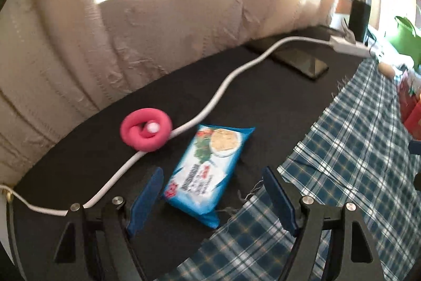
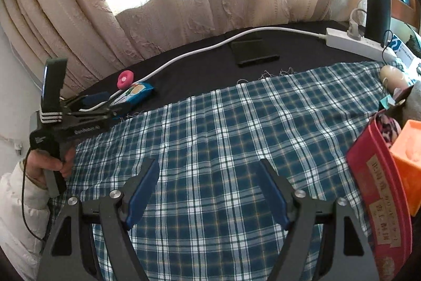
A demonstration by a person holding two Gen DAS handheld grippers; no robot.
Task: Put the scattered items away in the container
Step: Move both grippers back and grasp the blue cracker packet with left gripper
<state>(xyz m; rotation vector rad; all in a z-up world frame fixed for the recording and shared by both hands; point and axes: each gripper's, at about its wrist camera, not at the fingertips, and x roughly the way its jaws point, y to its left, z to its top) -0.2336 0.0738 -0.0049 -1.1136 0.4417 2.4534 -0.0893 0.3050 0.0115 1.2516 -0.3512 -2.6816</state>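
Observation:
A blue snack packet [image 1: 208, 170] lies flat on the black tabletop, its near end between the open fingers of my left gripper [image 1: 210, 188]. A pink knotted ring toy [image 1: 146, 132] sits just beyond it, on the white cable. In the right wrist view the packet [image 2: 136, 94] and the pink toy [image 2: 125, 79] lie at far left, with the left gripper [image 2: 105, 103] at the packet. My right gripper [image 2: 209, 185] is open and empty above the plaid cloth. A red container [image 2: 379, 191] holding an orange item [image 2: 409, 159] stands at the right edge.
A white cable [image 1: 223, 88] runs across the black table to a power strip [image 2: 352, 44]. A black phone [image 2: 254, 53] lies near the curtain. A blue plaid cloth [image 2: 236, 138] covers the near table. A dark tumbler [image 2: 377, 15] stands back right.

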